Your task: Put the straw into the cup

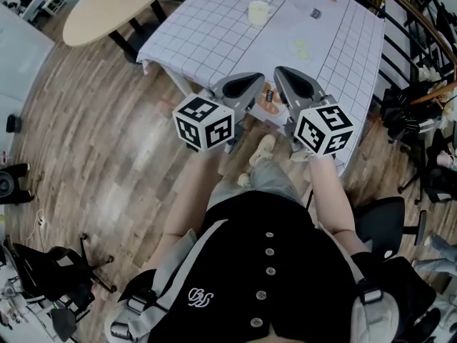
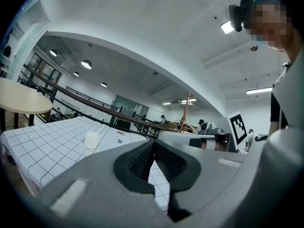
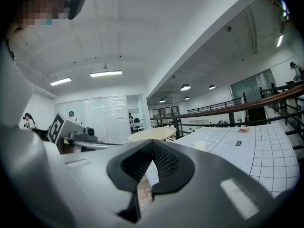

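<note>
Your cup (image 1: pixel 258 11) stands upright far out on the white, grid-checked tablecloth (image 1: pixel 207 38), well apart from both grippers. It is a pale, squat cylinder, and what it holds is too small to tell, as is the straw. Your left gripper (image 1: pixel 258 81) and right gripper (image 1: pixel 280 75) sit side by side at the table's near edge. Each has its ribbed black pads (image 2: pixel 140 160) pressed together on nothing.

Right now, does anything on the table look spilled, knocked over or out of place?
Nothing stands out. The cup stands upright on the checked tablecloth with no spill around it, and the left gripper and right gripper are both shut with nothing between their jaws.
</note>
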`<state>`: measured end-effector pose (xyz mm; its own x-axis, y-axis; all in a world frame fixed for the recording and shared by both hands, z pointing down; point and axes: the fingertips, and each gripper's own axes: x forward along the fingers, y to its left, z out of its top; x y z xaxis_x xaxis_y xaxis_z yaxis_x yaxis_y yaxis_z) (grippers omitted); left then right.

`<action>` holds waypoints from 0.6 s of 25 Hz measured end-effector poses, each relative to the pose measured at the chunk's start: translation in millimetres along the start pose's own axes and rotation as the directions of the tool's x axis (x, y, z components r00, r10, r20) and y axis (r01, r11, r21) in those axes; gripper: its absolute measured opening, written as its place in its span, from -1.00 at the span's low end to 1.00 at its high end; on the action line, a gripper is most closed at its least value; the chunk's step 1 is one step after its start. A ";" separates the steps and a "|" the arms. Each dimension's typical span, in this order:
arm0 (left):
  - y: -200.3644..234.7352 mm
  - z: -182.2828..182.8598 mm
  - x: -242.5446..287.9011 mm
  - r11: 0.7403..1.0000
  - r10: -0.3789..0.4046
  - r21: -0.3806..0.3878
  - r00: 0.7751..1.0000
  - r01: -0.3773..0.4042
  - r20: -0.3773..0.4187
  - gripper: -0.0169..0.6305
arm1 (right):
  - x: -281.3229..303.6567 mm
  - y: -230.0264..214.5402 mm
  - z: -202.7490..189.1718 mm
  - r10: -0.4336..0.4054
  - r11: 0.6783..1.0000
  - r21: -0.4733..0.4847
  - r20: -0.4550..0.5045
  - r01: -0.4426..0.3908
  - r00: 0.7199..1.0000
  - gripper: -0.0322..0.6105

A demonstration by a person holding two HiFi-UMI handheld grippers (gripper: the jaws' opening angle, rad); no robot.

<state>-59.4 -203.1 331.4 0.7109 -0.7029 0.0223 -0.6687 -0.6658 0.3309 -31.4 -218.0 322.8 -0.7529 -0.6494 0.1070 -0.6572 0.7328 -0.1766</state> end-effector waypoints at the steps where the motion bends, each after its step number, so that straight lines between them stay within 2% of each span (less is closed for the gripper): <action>1: -0.8 -1.7 -0.3 1.000 0.000 0.000 1.000 0.000 -0.005 -0.95 | -0.8 0.6 -0.5 -0.001 1.000 0.000 0.000 0.001 1.000 -0.90; 15: -6.9 -2.8 -7.1 1.000 0.012 -0.014 1.000 -0.012 0.008 -0.95 | -11.2 7.8 -7.1 -0.007 1.000 0.008 -0.001 0.007 1.000 -0.90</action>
<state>-59.2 -192.7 331.6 0.7009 -0.7130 0.0188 -0.6743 -0.6537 0.3434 -28.4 -203.5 327.2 -0.7480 -0.6546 0.1092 -0.6624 0.7262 -0.1840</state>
